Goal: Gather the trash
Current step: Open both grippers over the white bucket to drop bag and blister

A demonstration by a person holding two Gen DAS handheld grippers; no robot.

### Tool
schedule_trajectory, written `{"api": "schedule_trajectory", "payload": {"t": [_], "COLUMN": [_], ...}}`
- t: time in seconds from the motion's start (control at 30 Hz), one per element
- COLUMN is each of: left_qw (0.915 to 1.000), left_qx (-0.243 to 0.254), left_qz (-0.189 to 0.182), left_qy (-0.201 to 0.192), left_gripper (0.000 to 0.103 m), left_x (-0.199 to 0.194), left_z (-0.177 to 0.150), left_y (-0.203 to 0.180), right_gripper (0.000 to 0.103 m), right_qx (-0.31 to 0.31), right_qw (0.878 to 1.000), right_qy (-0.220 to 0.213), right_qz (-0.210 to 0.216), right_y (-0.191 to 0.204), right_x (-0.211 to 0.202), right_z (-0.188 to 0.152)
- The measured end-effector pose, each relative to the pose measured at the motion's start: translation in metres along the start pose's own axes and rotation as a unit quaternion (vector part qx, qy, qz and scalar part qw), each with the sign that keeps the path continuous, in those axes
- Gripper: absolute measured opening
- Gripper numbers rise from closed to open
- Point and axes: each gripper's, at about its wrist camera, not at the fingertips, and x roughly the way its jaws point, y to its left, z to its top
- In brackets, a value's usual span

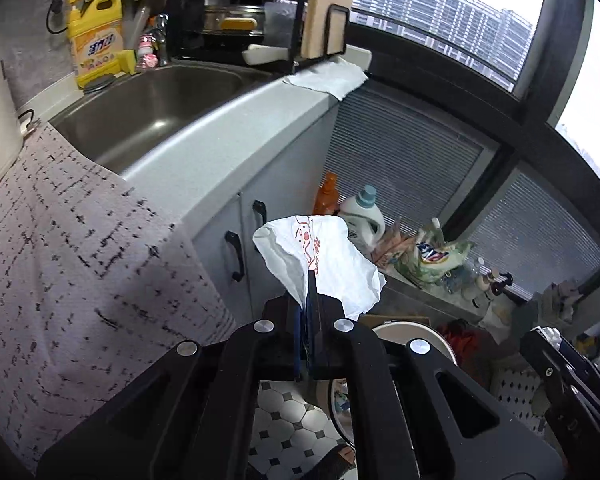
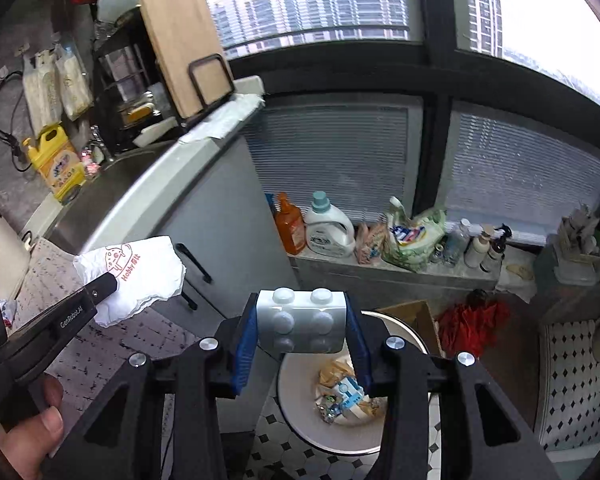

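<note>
left gripper point(image 1: 308, 280) pinches paper napkin point(image 1: 324, 256); right gripper point(image 2: 304, 320) clamps white brick point(image 2: 304, 320) over bin point(image 2: 300, 412).

Crinkled paper napkin point(image 1: 320, 260), glossy plastic brick point(image 2: 303, 320), brushed metal sink point(image 1: 148, 116), wood board point(image 2: 184, 48).

A crumpled white paper napkin with red print point(image 1: 320, 258) hangs pinched. A white studded plastic block point(image 2: 303, 320) sits clamped above the round white trash bin point(image 2: 300, 404), which holds wrappers.
</note>
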Motion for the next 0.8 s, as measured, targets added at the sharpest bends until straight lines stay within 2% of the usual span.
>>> {"api": "schedule_trajectory", "payload": {"t": [0.2, 0.3, 0.8], "left_qw": [0.9991, 0.9984, 0.9936], "left_qx": [0.018, 0.026, 0.051], "left_qz": [-0.011, -0.014, -0.046], "left_qy": [0.036, 0.047, 0.090], "left_gripper": [0.003, 0.003, 0.003], "left_x": [0.023, 0.030, 0.052], "left_z": [-0.020, -0.028, -0.062], "left_y": [-0.022, -0.029, -0.077], "right_gripper": [0.042, 0.049, 0.049], "right_qx": [0.026, 0.033, 0.054], "right_qw": [0.999, 0.999, 0.996], "right_qy": [0.020, 0.023, 0.044], "right_qz": [-0.013, -0.019, -0.062], "right_y": [-0.028, -0.036, -0.074], "right_x": [0.017, 0.020, 0.009], "right_z": [-0.009, -0.013, -0.044]}}
